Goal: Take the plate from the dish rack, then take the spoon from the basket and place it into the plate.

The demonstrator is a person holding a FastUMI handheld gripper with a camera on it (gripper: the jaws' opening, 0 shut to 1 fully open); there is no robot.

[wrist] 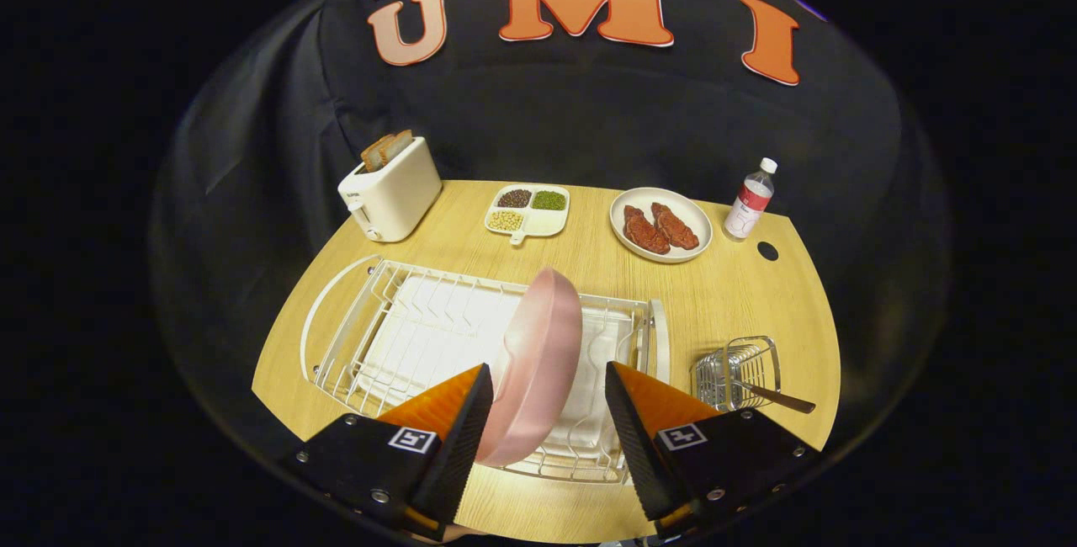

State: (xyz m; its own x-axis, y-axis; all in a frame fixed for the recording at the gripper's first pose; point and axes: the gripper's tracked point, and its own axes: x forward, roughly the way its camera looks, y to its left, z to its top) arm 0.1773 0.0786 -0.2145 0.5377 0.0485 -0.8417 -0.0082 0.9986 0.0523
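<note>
Standing by the desk (724, 303), I take the white wire dish rack (395, 328) as my marker, since it sits at the middle of the near half of the wooden top. A pink plate (538, 362) stands on edge in the right-hand part of the rack, leaning a little, its back turned towards the left. The gripper (547, 400) hangs over the near side of the rack with its jaws spread apart, one on each side of the plate; the left finger (467, 429) lies very close against the plate's edge, perhaps touching it, while the right finger (631, 429) stands off with a clear gap, so the jaws are released and not clamping anything. Just to the right of the rack sits a small wire basket (740, 370), and a spoon (778, 397) rests in it with its dark handle poking out over the rim to the right. Beyond the rack, towards the black cloth wall, a white toaster (391, 189) with slices of bread in its slots stands off the rack's far left corner. Straight behind the rack is a white divided dish (528, 210) holding beans or seeds of different colours. Behind the rack's right end lies a white plate with two pieces of red meat (660, 225), and further right again a small clear bottle (750, 200) with a white cap.
</note>
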